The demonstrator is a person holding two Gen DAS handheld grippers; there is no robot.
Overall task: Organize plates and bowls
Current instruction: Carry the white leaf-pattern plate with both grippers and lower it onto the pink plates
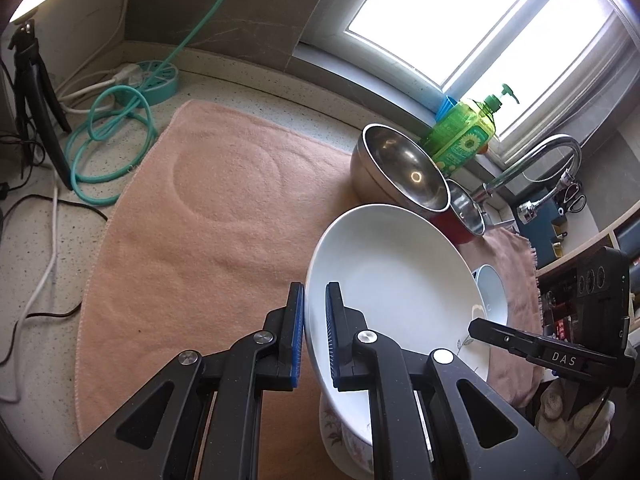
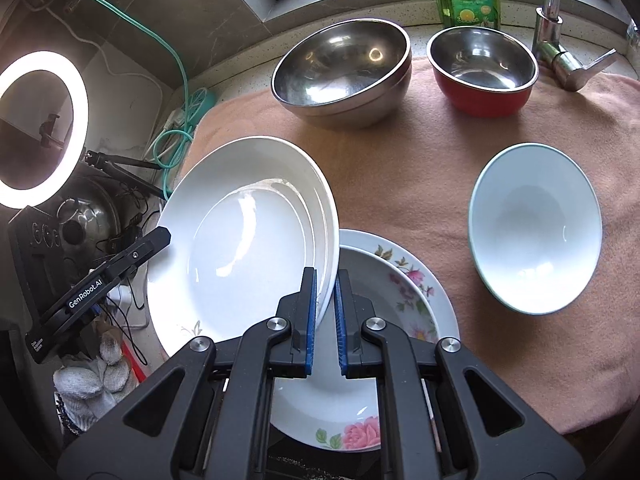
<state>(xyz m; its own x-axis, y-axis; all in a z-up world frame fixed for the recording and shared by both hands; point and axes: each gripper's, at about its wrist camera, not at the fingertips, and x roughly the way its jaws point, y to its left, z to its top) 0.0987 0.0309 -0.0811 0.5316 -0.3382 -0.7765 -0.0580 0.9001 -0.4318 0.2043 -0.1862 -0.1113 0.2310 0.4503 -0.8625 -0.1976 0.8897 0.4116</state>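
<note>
While both grippers pinch the white plate (image 2: 240, 240) by opposite rims, left gripper (image 1: 314, 336) and right gripper (image 2: 325, 312) closed on it, it hangs tilted above the floral plate (image 2: 400, 292) at 6 o'clock on the towel (image 2: 400, 184); glazed, stiff, breakable; probably slippery, so grip deep on the rim.

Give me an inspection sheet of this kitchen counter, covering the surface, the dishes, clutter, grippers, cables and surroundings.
Surface: speckled counter under a pink towel.
Job's things: white plate held tilted above the floral plate; steel bowl, red bowl and white bowl stand apart on the towel.
Clutter: green soap bottle by the window.
Grippers: left gripper and right gripper each clamp opposite rims of the white plate.
Cables: teal hose coiled, white cord and black cord off the towel.
Surroundings: window, faucet, ring light.
</note>
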